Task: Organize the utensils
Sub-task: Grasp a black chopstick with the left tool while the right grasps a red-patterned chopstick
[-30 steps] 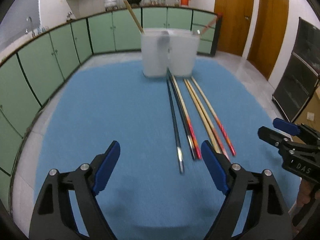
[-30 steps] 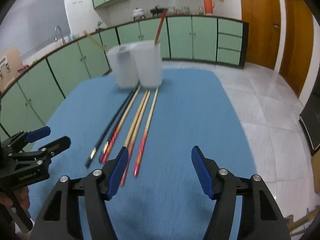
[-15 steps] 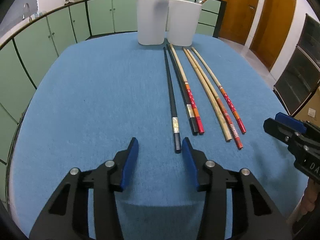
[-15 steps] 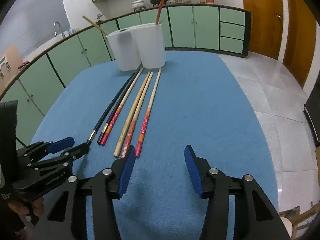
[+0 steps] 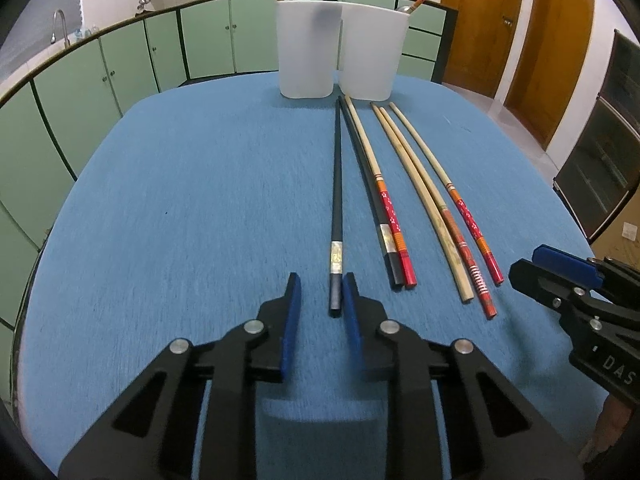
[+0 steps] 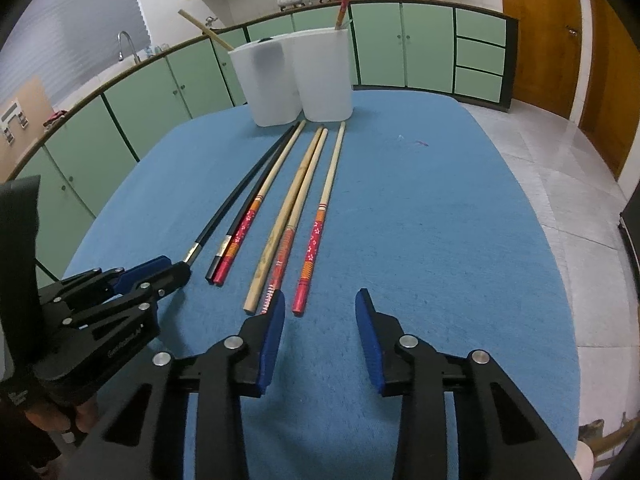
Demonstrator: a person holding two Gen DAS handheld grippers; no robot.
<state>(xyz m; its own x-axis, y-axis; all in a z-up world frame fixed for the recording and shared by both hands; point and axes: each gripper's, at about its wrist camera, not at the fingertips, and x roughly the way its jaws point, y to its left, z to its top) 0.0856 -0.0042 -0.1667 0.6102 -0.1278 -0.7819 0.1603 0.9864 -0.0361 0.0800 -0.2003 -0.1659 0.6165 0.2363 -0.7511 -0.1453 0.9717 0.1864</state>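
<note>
On the blue desk (image 5: 168, 208) six chopsticks lie in a loose fan, their thin ends toward two white cups (image 5: 306, 48) at the far edge, each with one chopstick already standing in it. The step in hand looks like the pick-up of the next two sticks, one per gripper. The left gripper (image 5: 318, 304) is low over the near end of the leftmost black chopstick (image 5: 337, 208); that end sits between the blue pads, close against the right pad with a clear gap to the left one, so the jaws are narrow but have no hold on it yet. The right gripper (image 6: 320, 312) stands about a third open with nothing in it; its left pad is just beside the striped end of a red-patterned chopstick (image 6: 280, 260), and the outermost red chopstick (image 6: 314, 240) ends just ahead of the gap. Next, the left gripper probably needs to finish closing squarely on the black stick, then lift and tip it thin end down into a cup; the right likely has to slide forward so one stick alone lies between its pads, since neighbours lie close and could be caught together. Compared with a second ago, both grippers have come lower and nearer the stick ends, and both sets of jaws have just been closing from a wide spread, the left much more than the right.
</note>
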